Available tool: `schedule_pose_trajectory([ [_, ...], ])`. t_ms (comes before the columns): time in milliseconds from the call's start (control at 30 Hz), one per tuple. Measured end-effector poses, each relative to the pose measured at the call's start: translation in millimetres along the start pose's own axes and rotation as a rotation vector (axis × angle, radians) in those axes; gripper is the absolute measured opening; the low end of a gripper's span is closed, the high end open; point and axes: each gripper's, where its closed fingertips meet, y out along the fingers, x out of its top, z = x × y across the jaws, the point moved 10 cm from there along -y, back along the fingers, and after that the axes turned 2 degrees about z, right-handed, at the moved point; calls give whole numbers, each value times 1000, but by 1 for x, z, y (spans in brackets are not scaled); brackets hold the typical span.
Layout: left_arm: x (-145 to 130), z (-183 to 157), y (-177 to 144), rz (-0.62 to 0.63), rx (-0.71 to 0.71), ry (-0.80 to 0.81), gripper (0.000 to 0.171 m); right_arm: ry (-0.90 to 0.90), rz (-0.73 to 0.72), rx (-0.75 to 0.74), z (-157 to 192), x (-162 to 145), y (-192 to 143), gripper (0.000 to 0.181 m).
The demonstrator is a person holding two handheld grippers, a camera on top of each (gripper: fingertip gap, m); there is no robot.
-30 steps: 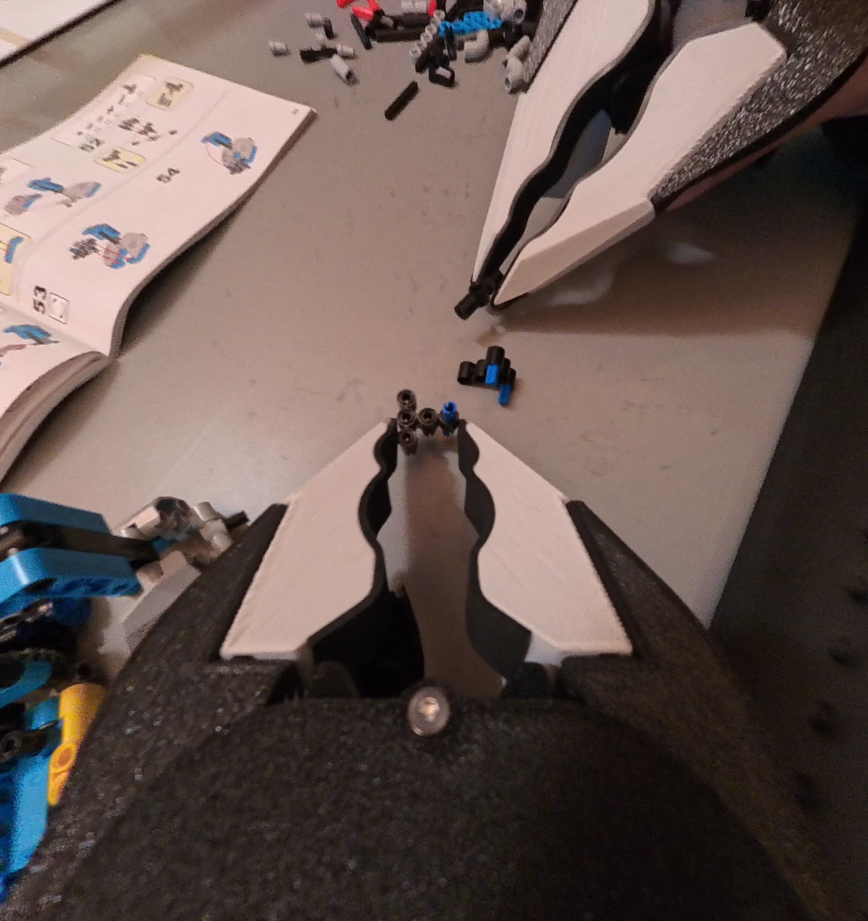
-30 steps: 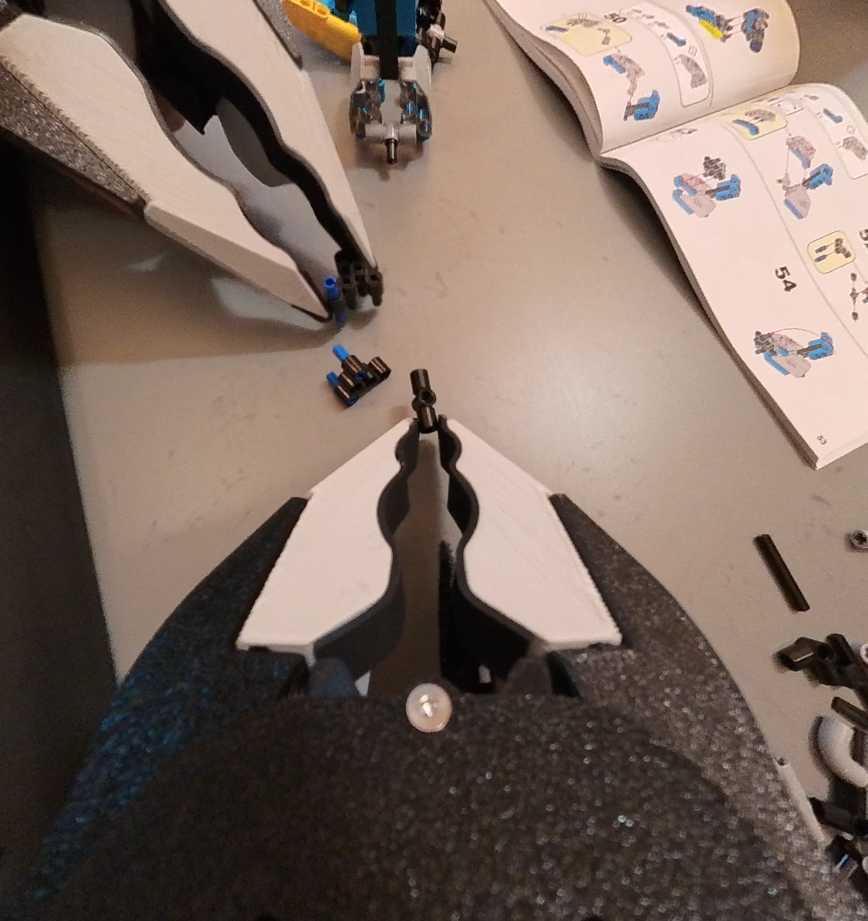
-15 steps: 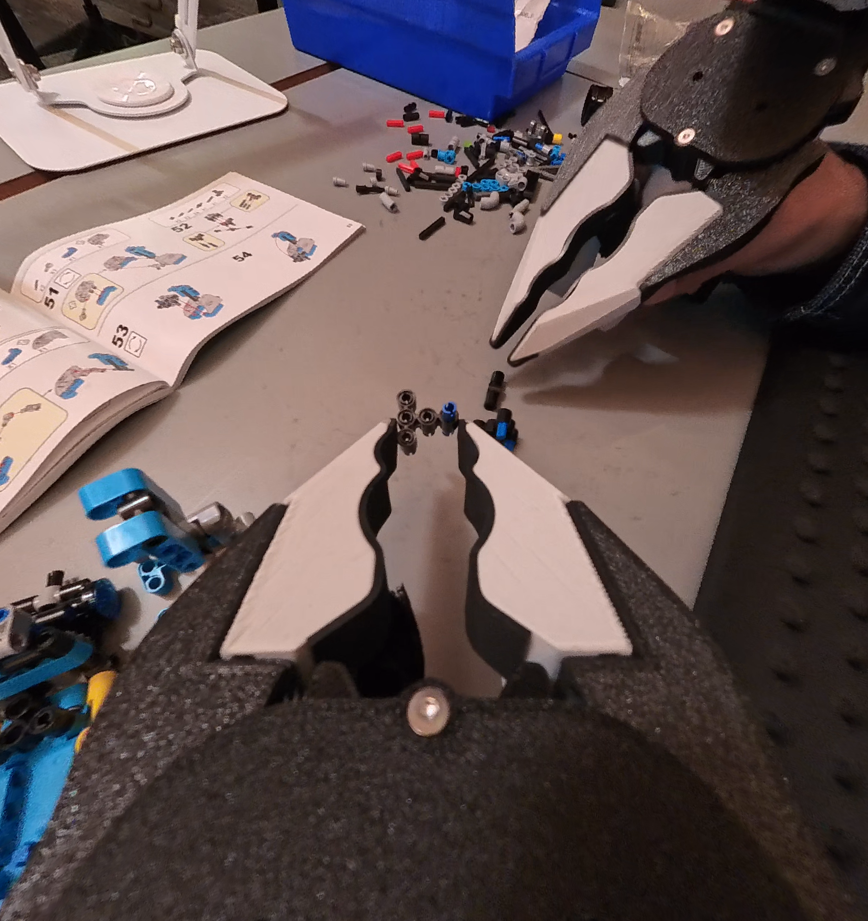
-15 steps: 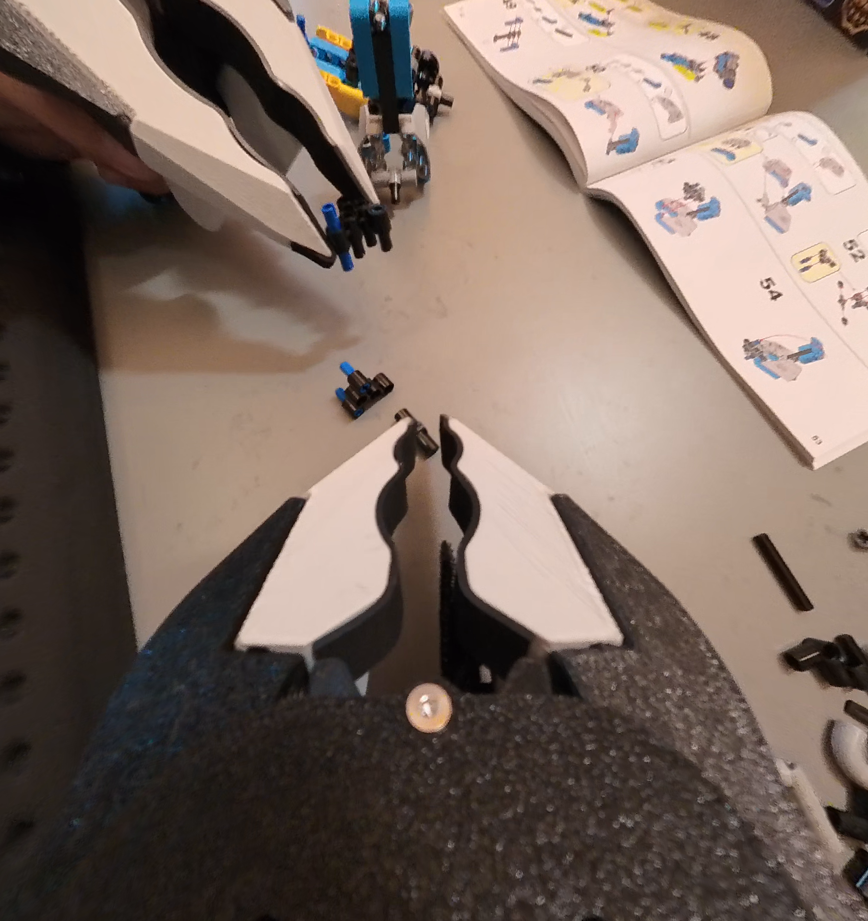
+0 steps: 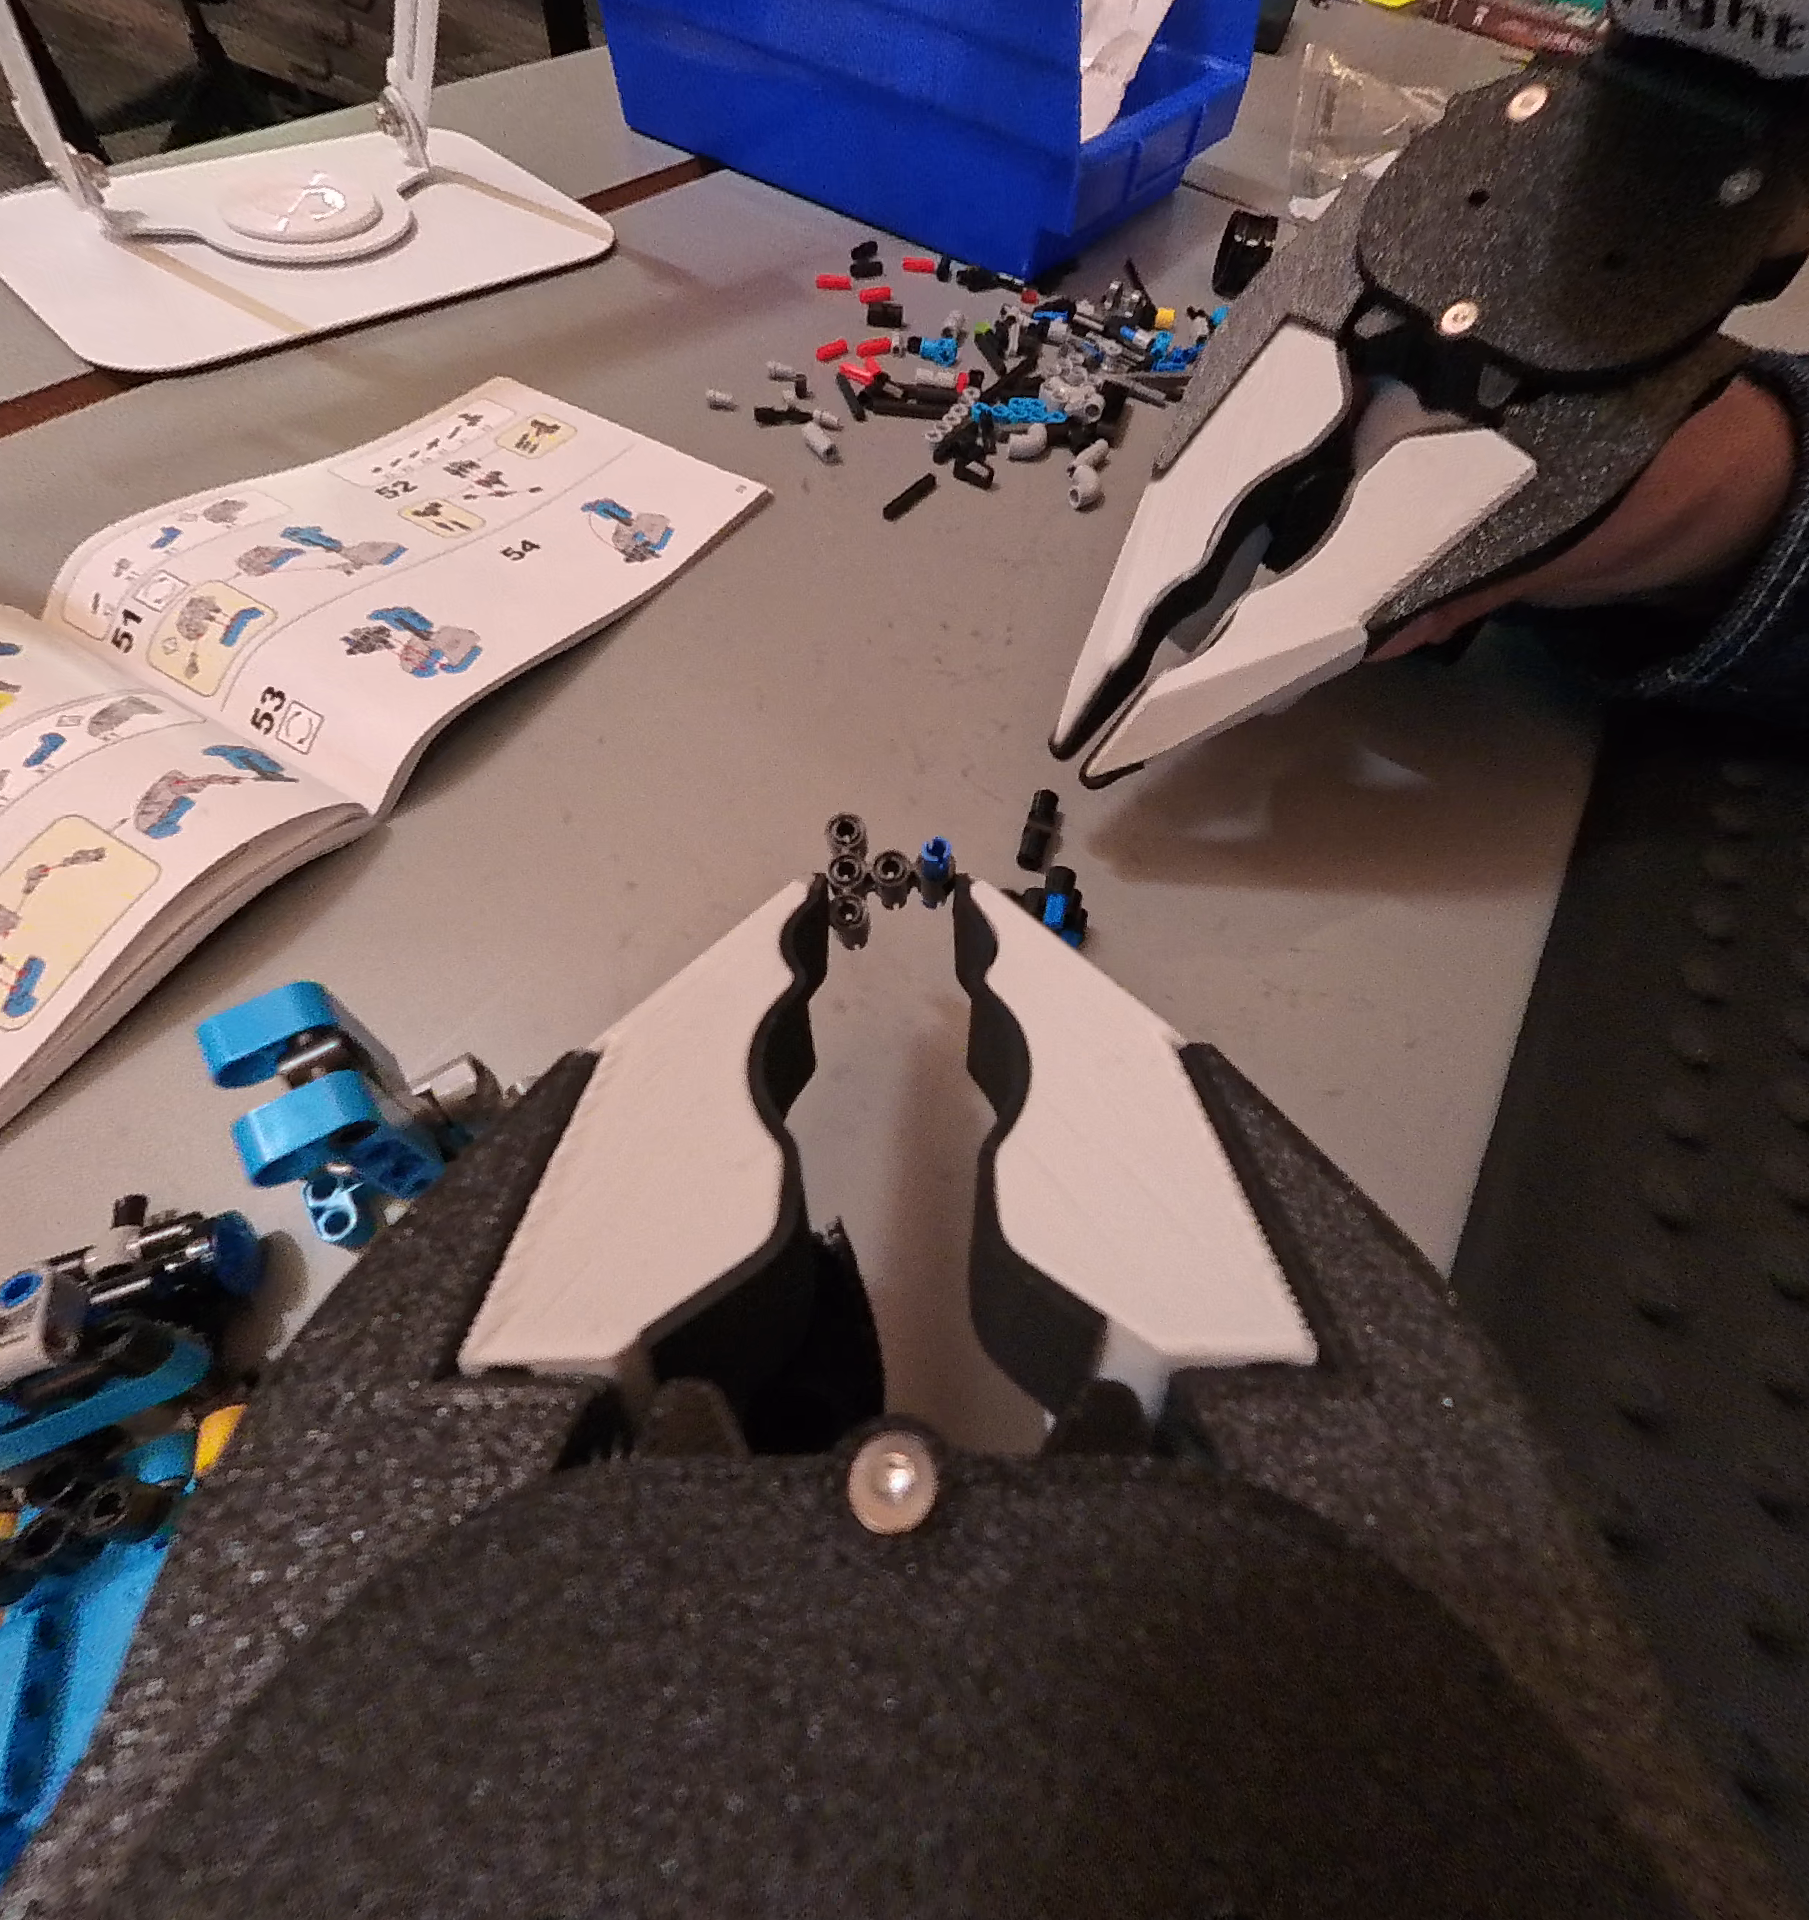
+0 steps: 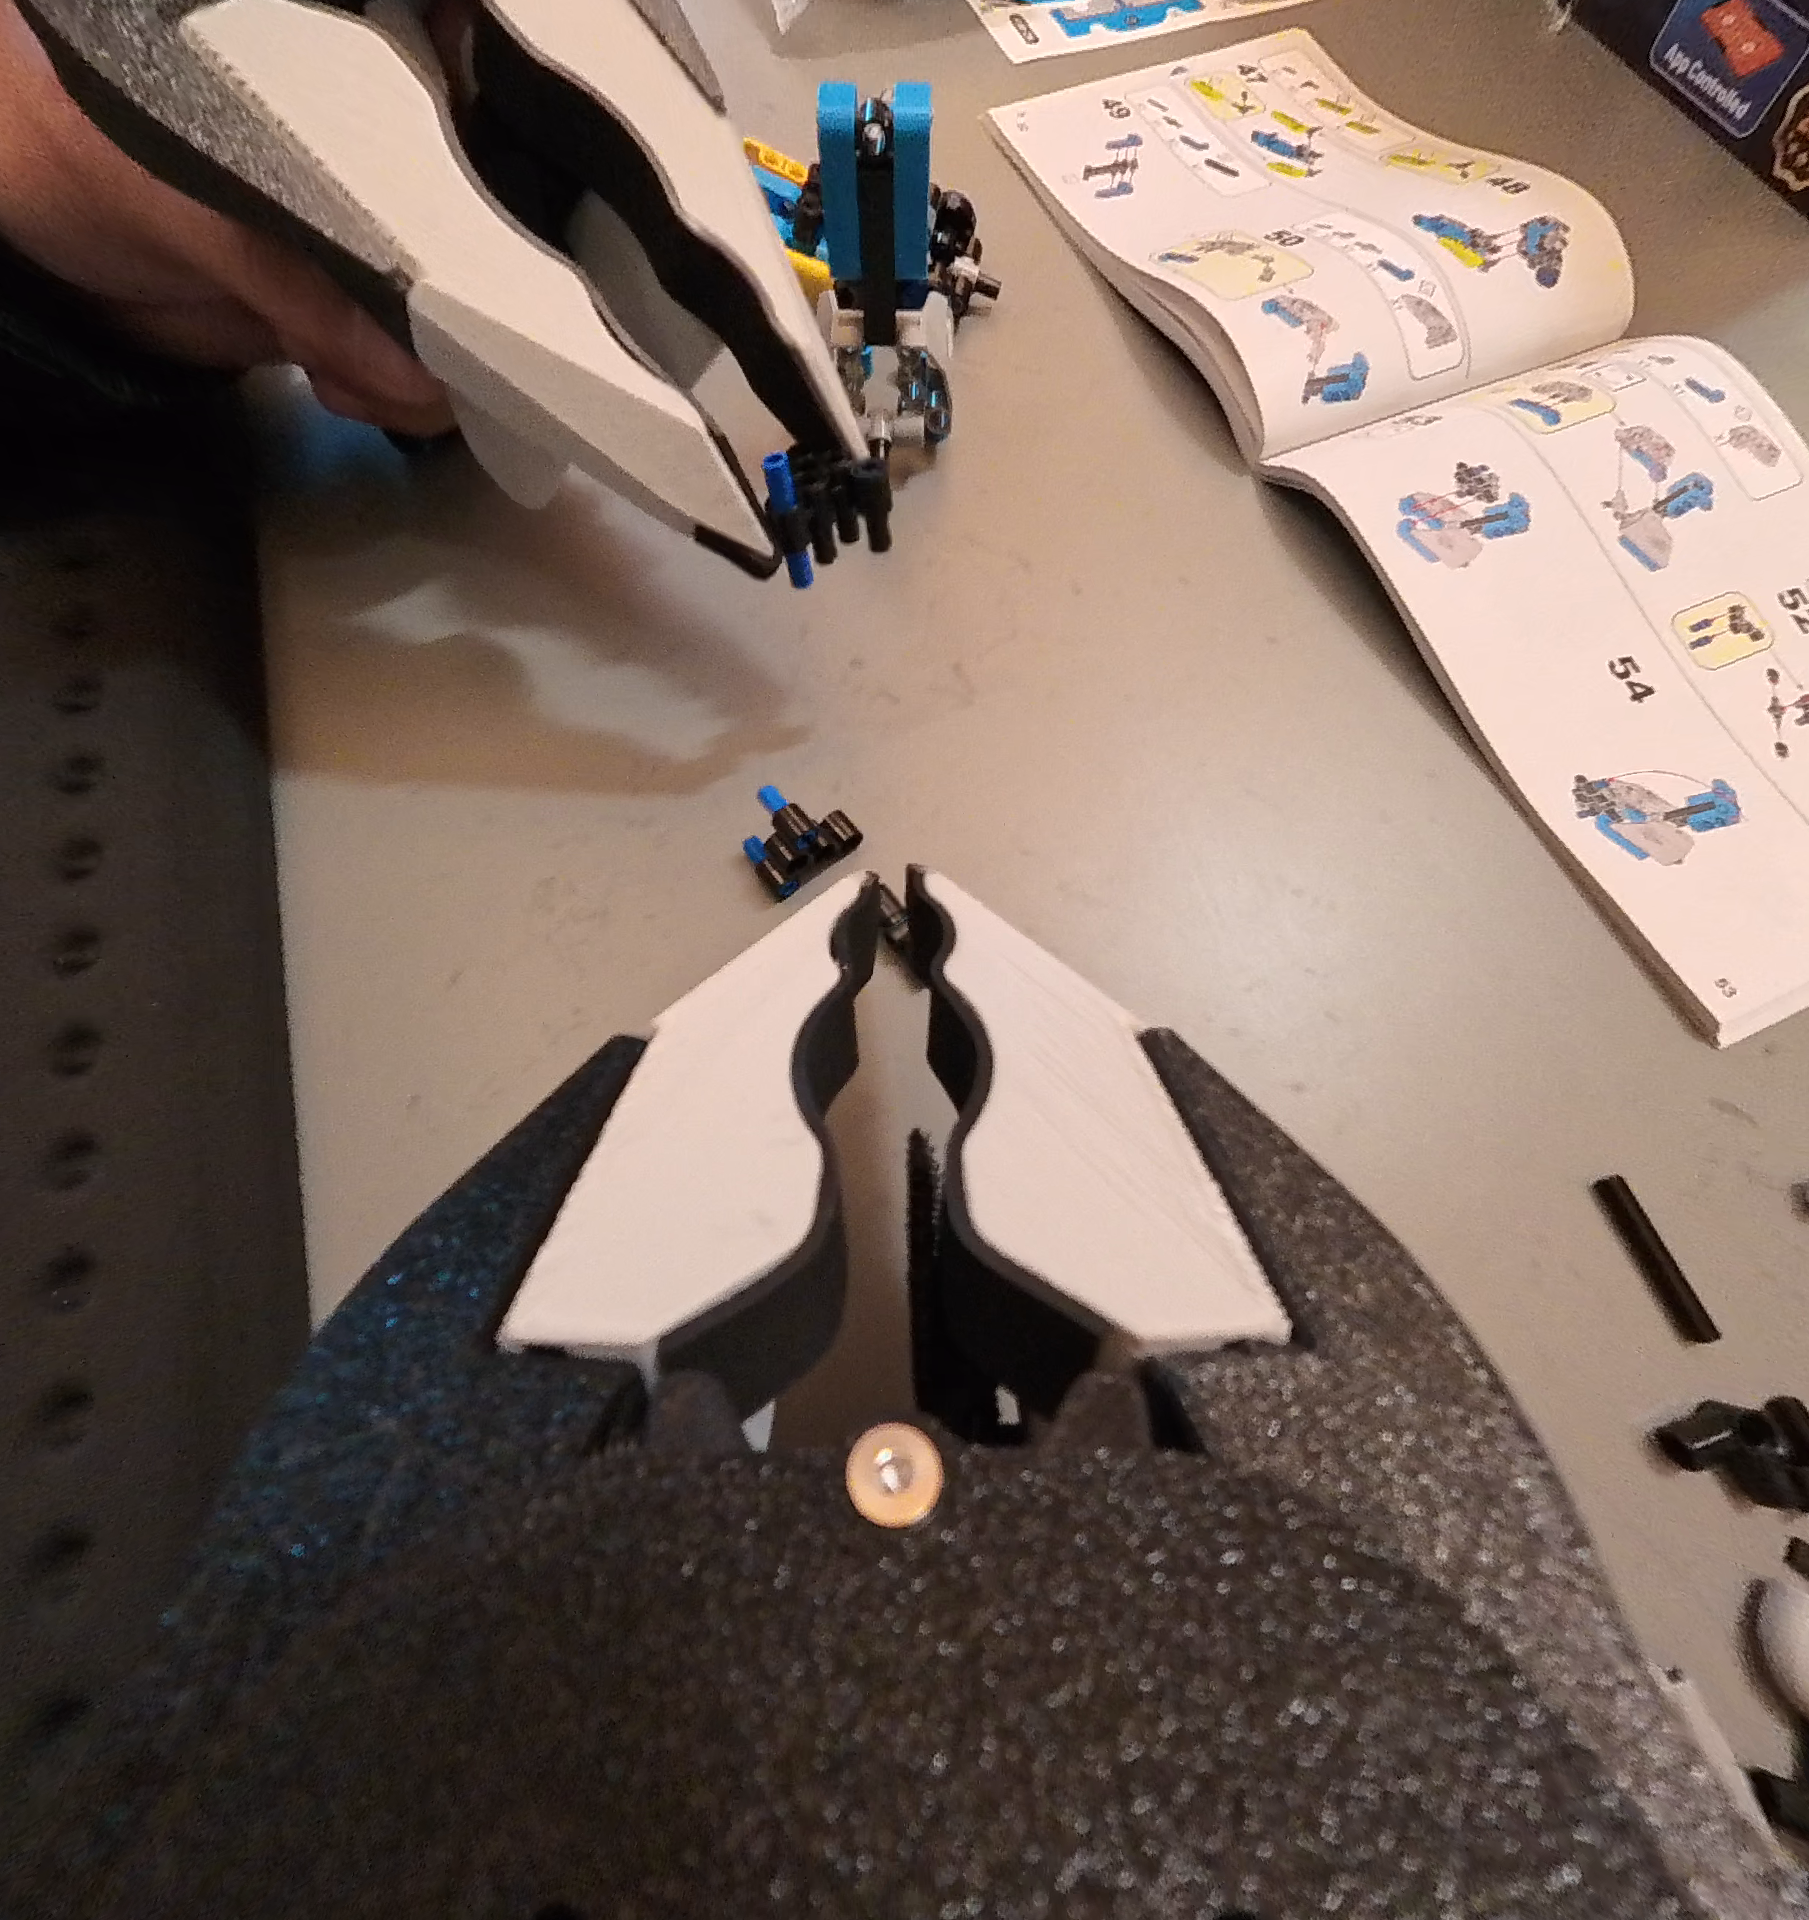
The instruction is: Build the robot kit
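At far left of the grey table (image 5: 588, 831), a blue toy-brick vehicle (image 5: 58, 1382) is cut off; beside it lies an open instruction booklet (image 5: 287, 644). Centre, the left gripper (image 5: 889, 899) clamps a black connector cluster with 1 blue pin (image 5: 884, 868). Rightward, the right gripper (image 6: 887, 894) has narrowly parted tips; a small black pin (image 6: 892, 916) partly hidden between them may be pinched, cannot tell.
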Motion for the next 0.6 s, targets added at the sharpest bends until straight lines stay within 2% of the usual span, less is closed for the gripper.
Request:
schedule_pose_trajectory([
  [100, 3, -2, -2, -26, -23, 10, 24, -5, -1, 48, 3, 0, 1, 3],
  [233, 3, -9, 0, -20, -82, 29, 23, 63, -4, 250, 12, -1, 4, 7],
  [333, 1, -17, 4, 17, -137, 59, 23, 65, 23, 194, 9, -4, 5, 10],
  [433, 0, -23, 10, 49, -121, 107, 23, 98, 35, 175, 10, -3, 10, 24],
  [600, 1, -21, 17, 80, -106, 47, 23, 44, 75, 57, 18, -2, 20, 28],
])
